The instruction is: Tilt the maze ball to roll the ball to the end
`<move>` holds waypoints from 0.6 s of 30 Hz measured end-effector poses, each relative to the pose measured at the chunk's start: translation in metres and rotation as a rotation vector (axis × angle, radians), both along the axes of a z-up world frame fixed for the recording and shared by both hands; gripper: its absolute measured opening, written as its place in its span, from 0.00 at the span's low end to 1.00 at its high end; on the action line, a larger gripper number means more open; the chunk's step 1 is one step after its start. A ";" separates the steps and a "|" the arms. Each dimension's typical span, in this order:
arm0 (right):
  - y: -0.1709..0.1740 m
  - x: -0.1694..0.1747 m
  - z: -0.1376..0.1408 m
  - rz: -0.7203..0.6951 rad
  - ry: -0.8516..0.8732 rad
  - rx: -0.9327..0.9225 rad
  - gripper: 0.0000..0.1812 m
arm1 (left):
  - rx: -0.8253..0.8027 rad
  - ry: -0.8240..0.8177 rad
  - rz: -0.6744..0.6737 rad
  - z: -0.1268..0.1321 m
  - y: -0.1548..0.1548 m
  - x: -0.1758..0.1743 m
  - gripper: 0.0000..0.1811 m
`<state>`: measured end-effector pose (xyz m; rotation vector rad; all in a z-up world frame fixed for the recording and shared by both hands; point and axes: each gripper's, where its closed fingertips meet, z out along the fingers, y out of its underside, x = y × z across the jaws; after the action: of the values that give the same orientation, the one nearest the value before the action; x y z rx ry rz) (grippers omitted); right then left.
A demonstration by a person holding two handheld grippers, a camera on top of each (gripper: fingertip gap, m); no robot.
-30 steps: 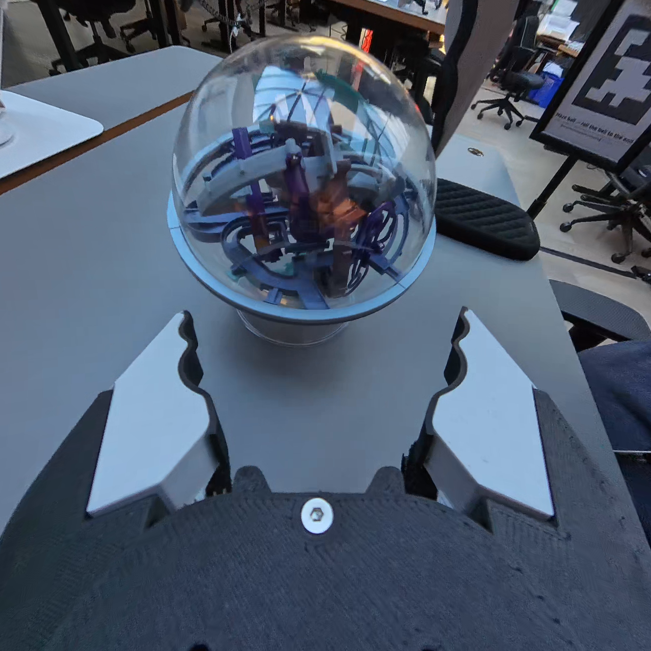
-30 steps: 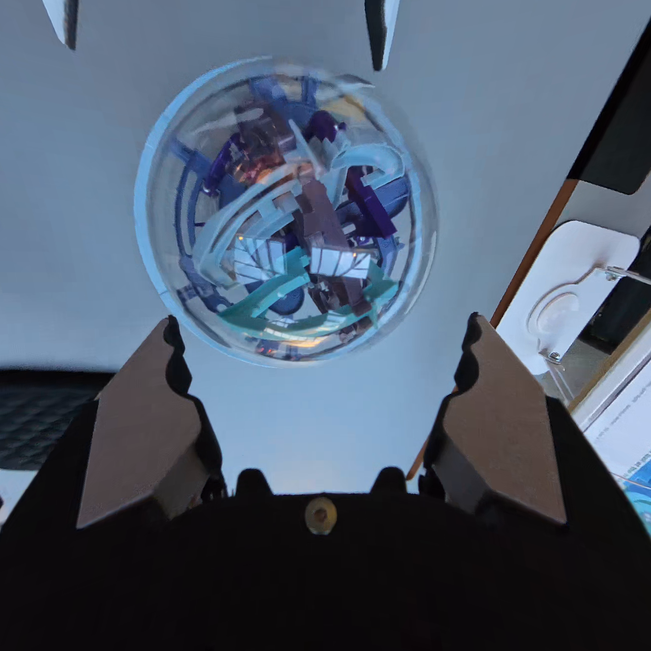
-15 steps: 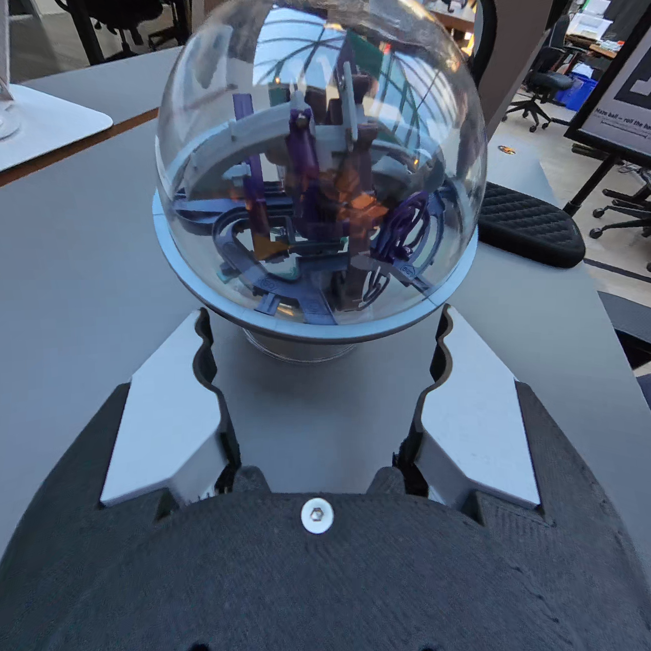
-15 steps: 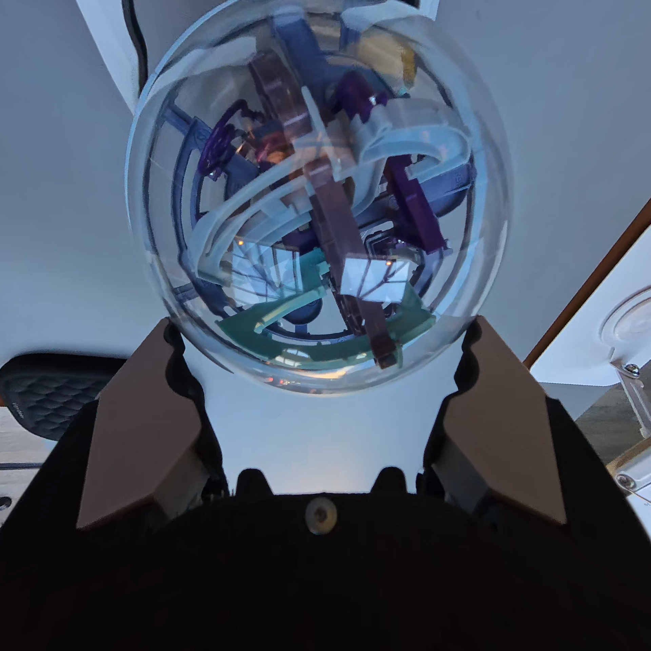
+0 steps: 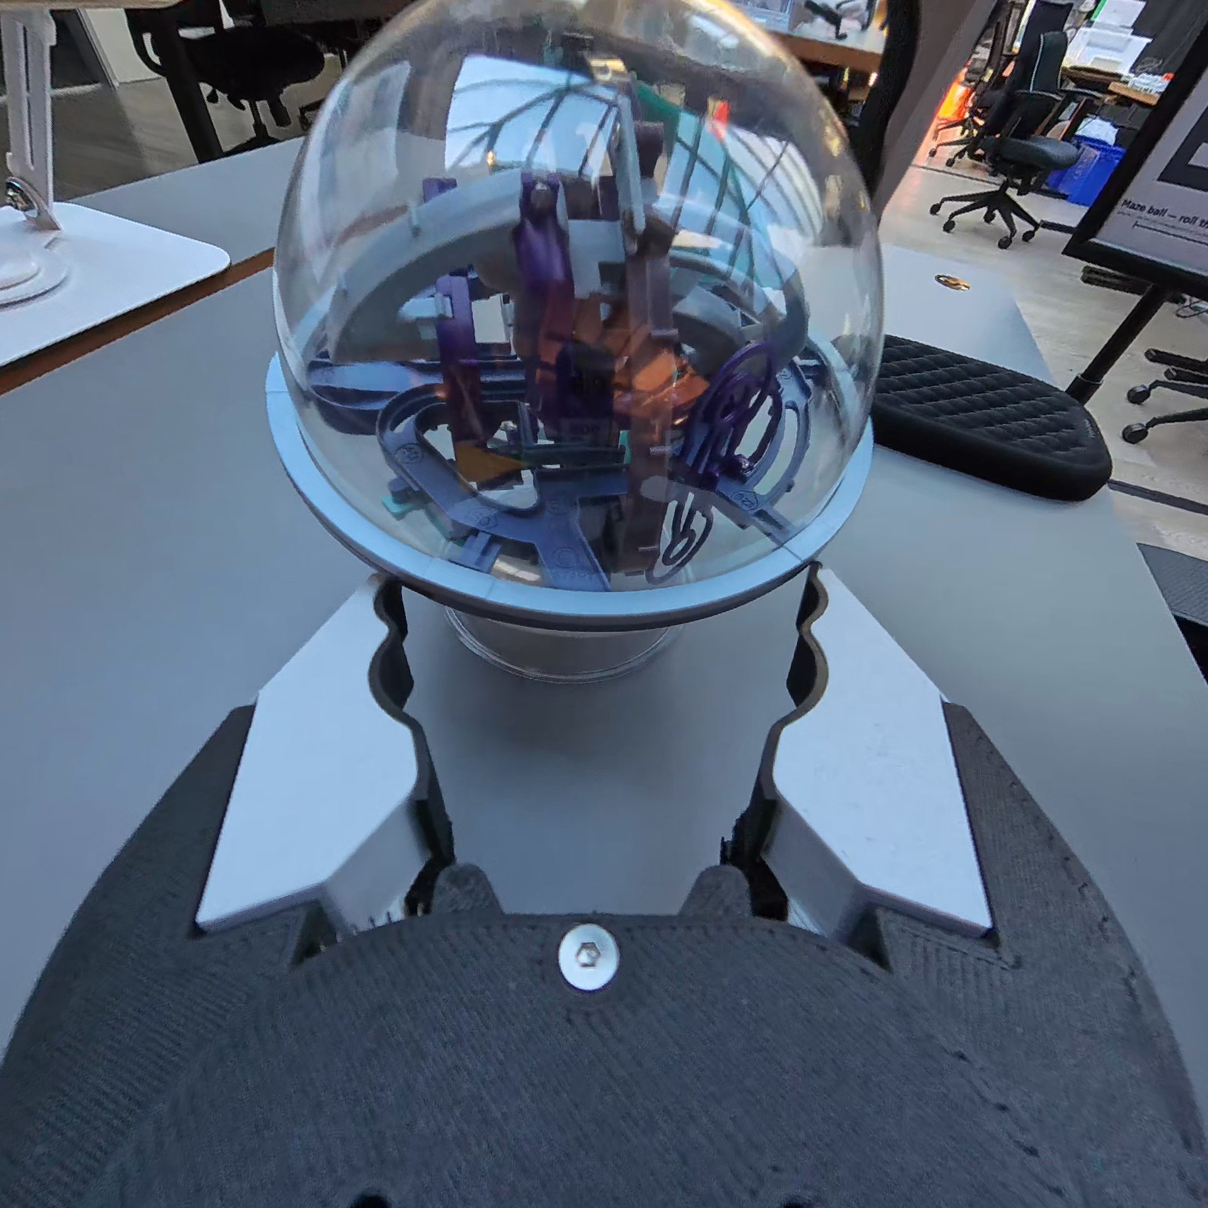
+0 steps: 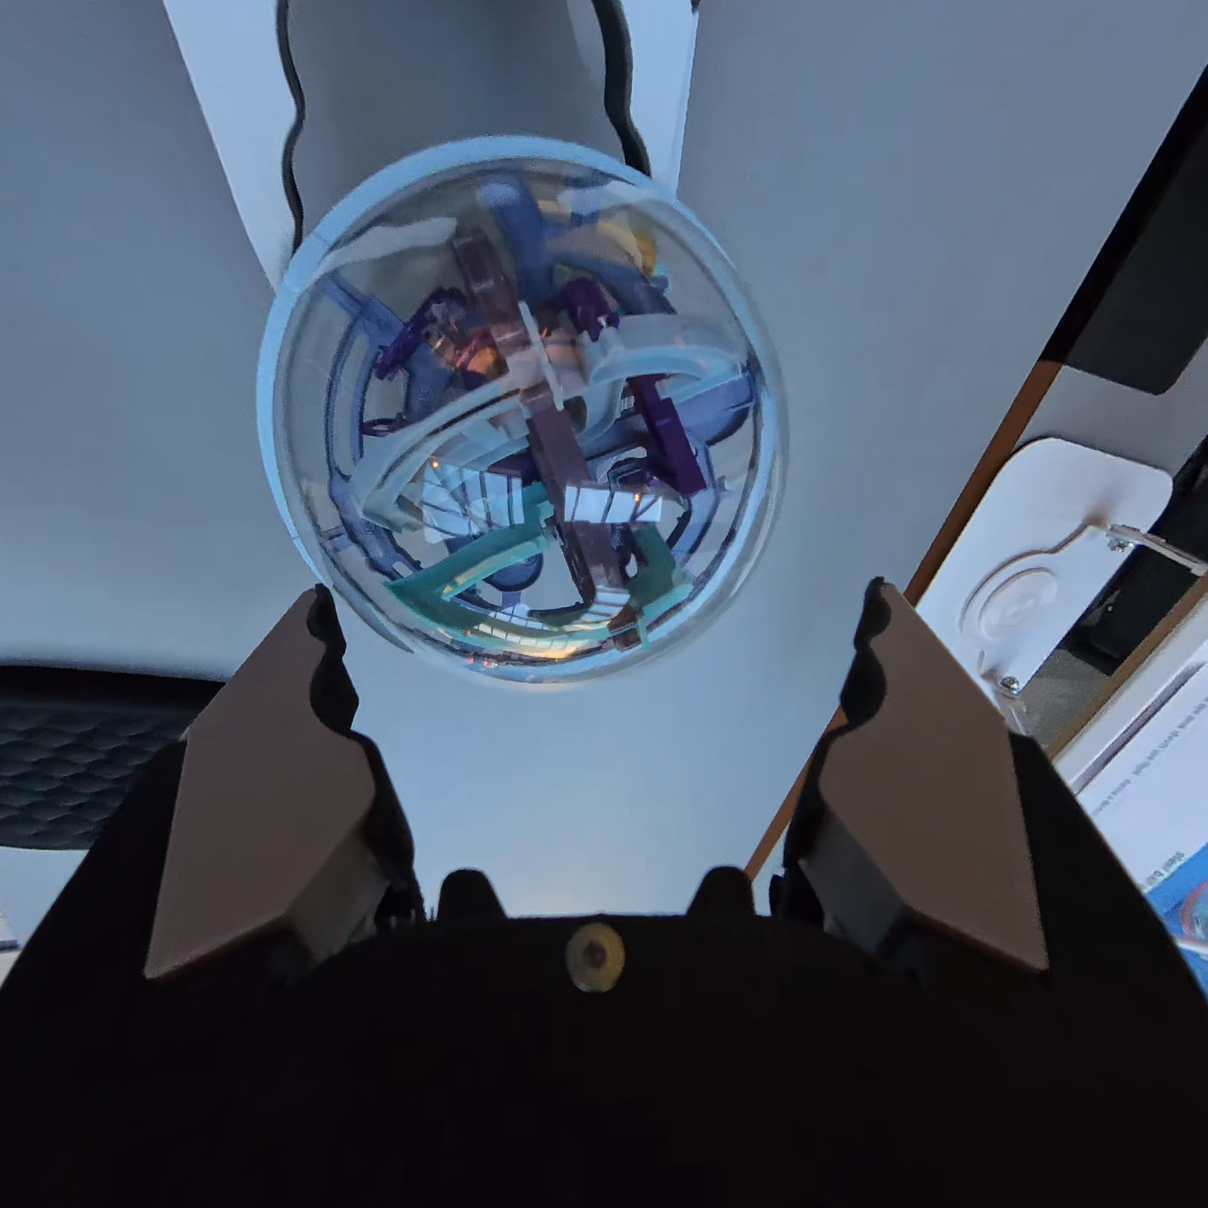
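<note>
Currently, we have the maze ball [image 5: 575, 340] seated on its clear ring stand [image 5: 562, 647] on the grey worktop [image 5: 144, 536], filling the upper centre of the left wrist view. The left hand-held gripper [image 5: 598, 582] is spread wide and holds nothing; its two white fingers [image 5: 340, 738] reach under the pale equator band [image 5: 418, 562], one on each side of the stand. Whether the tips touch the band, we cannot tell.

The right hand-held gripper [image 6: 598, 595] looks down on the sphere [image 6: 523, 412] from above. It is equally wide open and empty, with its tips at the lower edge of the sphere in frame. The left unit's fingers [image 6: 229, 131] appear at the top of that frame, beyond the sphere.

We judge the left unit to be nearer to a grasp: the sphere lies straight ahead between its fingers. The steel ball inside the coloured tracks is not discernible.

A black quilted pad [image 5: 987, 418] lies at the right edge of the worktop.
</note>
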<state>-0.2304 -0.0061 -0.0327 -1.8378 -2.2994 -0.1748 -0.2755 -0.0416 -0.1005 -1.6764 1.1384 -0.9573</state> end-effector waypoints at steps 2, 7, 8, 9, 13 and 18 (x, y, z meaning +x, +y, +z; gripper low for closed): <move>-0.003 -0.001 -0.004 0.036 -0.030 -0.024 0.81 | 0.005 0.004 0.001 0.000 0.000 0.000 0.65; -0.009 0.007 -0.014 0.026 -0.069 -0.080 0.75 | 0.060 0.000 0.028 0.007 0.004 -0.001 0.64; -0.009 0.008 -0.015 0.017 -0.061 -0.080 0.75 | 0.070 -0.007 0.033 0.009 0.004 -0.002 0.63; -0.008 0.010 -0.015 0.007 -0.051 -0.080 0.74 | 0.076 -0.018 0.037 0.012 0.005 -0.002 0.63; -0.007 0.018 -0.019 -0.026 -0.011 -0.075 0.74 | 0.097 -0.053 0.051 0.023 0.007 -0.002 0.64; -0.007 0.022 -0.022 -0.047 0.041 -0.061 0.75 | 0.109 -0.073 0.054 0.029 0.008 -0.002 0.64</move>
<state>-0.2082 -0.0129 -0.0552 -1.9067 -2.2598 -0.0742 -0.2773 -0.0334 -0.0717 -1.5646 1.0724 -0.8997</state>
